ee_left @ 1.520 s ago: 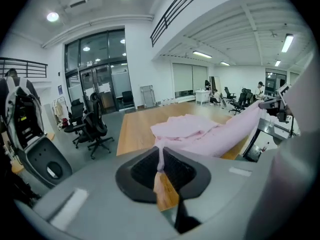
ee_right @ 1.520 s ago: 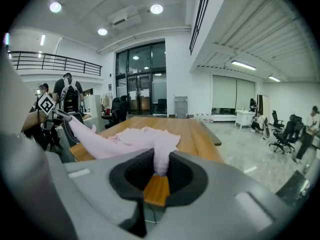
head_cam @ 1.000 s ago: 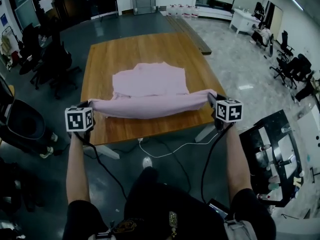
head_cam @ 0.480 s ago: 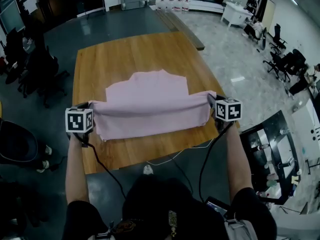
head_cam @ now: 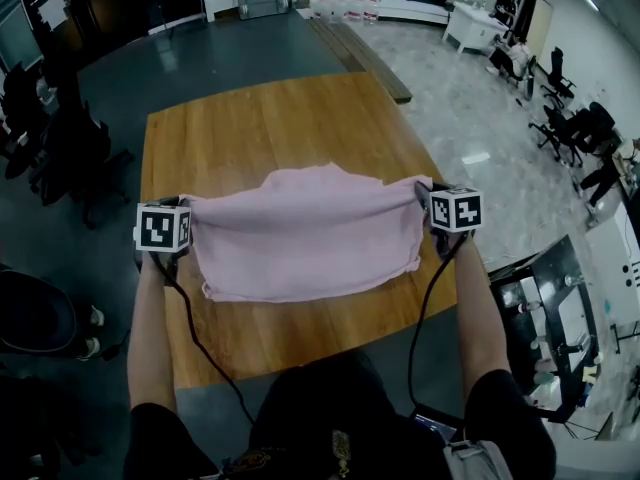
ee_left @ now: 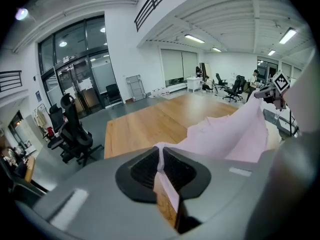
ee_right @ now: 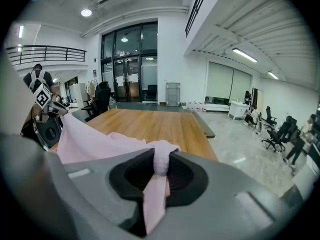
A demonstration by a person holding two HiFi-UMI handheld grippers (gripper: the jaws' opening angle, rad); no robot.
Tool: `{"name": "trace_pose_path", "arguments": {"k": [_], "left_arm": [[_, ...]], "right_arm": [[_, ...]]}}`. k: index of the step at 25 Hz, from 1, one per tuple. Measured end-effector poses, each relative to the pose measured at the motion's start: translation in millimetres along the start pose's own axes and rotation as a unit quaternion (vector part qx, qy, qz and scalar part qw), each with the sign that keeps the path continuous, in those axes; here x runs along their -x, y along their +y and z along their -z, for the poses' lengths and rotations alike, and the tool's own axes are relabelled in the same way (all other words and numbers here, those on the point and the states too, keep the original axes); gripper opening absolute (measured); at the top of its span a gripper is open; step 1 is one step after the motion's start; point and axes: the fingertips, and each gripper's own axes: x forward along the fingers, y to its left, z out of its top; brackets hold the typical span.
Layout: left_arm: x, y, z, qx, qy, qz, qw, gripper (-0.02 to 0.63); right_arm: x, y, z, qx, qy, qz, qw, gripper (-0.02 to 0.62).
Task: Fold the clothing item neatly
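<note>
A pale pink garment [head_cam: 305,233] hangs stretched between my two grippers above the wooden table [head_cam: 260,128]; its lower edge droops toward the table's near part. My left gripper [head_cam: 185,208] is shut on the garment's left corner, and pink cloth [ee_left: 161,164] shows pinched between its jaws. On the other side my right gripper [head_cam: 422,193] is shut on the right corner, with a bunched strip of cloth [ee_right: 160,166] squeezed in the jaws. The far part of the garment [ee_left: 235,129] trails across toward the opposite gripper [ee_left: 277,86].
Black office chairs [head_cam: 60,138] stand left of the table, and more chairs [head_cam: 565,118] at the right. A long wooden board [head_cam: 360,58] lies on the floor beyond the table. A black cart with items [head_cam: 545,318] stands at the right. Cables [head_cam: 195,348] hang from both grippers.
Both grippers have carried the garment forward over the table, away from its near edge. The cloth now hangs flatter and wider, with more of it spread above the tabletop.
</note>
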Motion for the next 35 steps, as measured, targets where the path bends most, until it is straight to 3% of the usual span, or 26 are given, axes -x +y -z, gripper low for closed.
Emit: {"name": "trace_pose_path", "arguments": {"k": [11,19,24,29,32,35], "left_arm": [[-125,24,2,0.038,0.084,-0.038,0.995,0.032],[-195,44,14,0.052,0.104,-0.073,0.9906,0.032],[-226,52,21,0.055,0.112,-0.084,0.9886,0.032],[-233,57,23,0.088,0.106,-0.094,0.986,0.034],[-231,60,23,0.115,0.098,-0.095,0.984,0.035],[-229,60,25,0.123,0.1,-0.086,0.9836,0.04]], "right_arm": [[-143,-27,0,-0.002,0.077,-0.05,0.996,0.053],[-219,-32,9,-0.012,0.102,-0.083,0.991,0.056],[-251,-35,7,-0.057,0.094,-0.097,0.989,0.087],[-253,-45,-10,-0.089,0.046,-0.098,0.99,0.204],[-247,-53,-25,-0.096,0.014,-0.094,0.991,0.255],[-242,-58,-37,-0.082,0.008,-0.093,0.992,0.259]]}}
